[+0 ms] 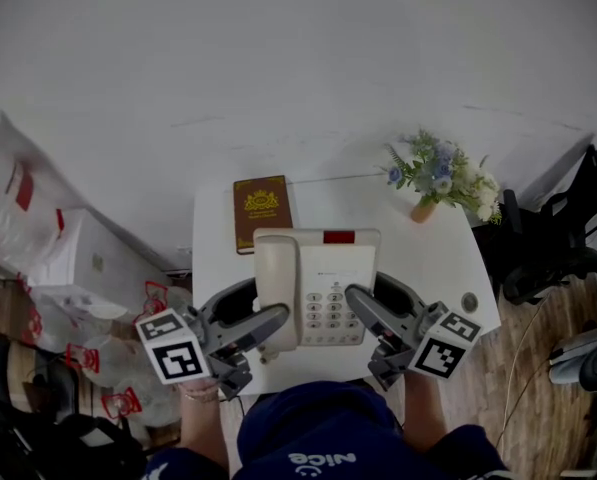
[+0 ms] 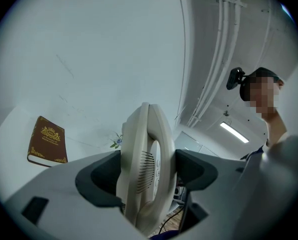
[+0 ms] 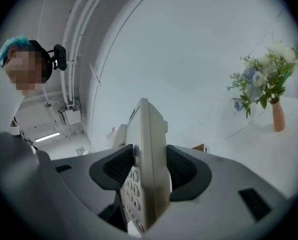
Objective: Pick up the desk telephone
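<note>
A cream desk telephone point(image 1: 316, 286) with a keypad and a red strip on top hangs above the small white table point(image 1: 438, 258), held from both sides. My left gripper point(image 1: 278, 320) is shut on its handset side; in the left gripper view the handset and body point(image 2: 148, 169) are pinched between the dark pads point(image 2: 100, 180). My right gripper point(image 1: 356, 300) is shut on the keypad side, and in the right gripper view the phone's edge point(image 3: 149, 169) stands squeezed between both pads point(image 3: 120, 168).
A brown book point(image 1: 261, 211) lies at the table's back left. A vase of flowers point(image 1: 440, 176) stands at the back right, and a small round thing point(image 1: 469, 301) lies near the right edge. White and red bags point(image 1: 68, 298) crowd the floor at left; black chairs point(image 1: 558, 238) stand at right.
</note>
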Available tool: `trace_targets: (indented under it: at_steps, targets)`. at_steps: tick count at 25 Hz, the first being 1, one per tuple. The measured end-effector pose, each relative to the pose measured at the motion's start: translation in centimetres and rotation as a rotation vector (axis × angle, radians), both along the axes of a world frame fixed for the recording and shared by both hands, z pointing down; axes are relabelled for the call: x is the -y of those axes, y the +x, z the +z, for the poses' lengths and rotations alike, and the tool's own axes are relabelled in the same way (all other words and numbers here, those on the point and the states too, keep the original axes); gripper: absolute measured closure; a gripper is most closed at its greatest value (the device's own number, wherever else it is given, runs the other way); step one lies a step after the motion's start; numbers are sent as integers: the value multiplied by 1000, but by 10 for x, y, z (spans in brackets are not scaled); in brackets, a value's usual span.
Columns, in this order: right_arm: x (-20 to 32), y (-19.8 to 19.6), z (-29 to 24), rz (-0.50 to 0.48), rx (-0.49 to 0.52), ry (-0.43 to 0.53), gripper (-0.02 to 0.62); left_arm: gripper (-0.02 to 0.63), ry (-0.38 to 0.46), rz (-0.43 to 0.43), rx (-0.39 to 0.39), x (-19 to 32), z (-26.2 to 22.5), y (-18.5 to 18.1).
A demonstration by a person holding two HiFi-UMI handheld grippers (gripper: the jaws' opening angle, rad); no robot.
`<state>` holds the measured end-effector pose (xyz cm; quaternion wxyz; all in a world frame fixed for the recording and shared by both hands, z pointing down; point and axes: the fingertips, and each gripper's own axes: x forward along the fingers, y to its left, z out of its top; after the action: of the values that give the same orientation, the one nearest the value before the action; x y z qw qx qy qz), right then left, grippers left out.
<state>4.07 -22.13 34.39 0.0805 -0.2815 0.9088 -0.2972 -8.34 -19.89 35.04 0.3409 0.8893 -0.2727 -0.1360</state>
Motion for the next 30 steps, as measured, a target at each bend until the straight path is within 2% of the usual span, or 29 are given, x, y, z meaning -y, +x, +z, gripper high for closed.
trace_targets:
  at_steps: [10, 30]
  targets:
    - [0, 1, 0, 8, -8, 30, 367, 249, -7, 3, -8, -2, 6, 1]
    - [-3, 6, 6, 33, -13, 26, 367, 249, -24, 20, -9, -2, 13, 6]
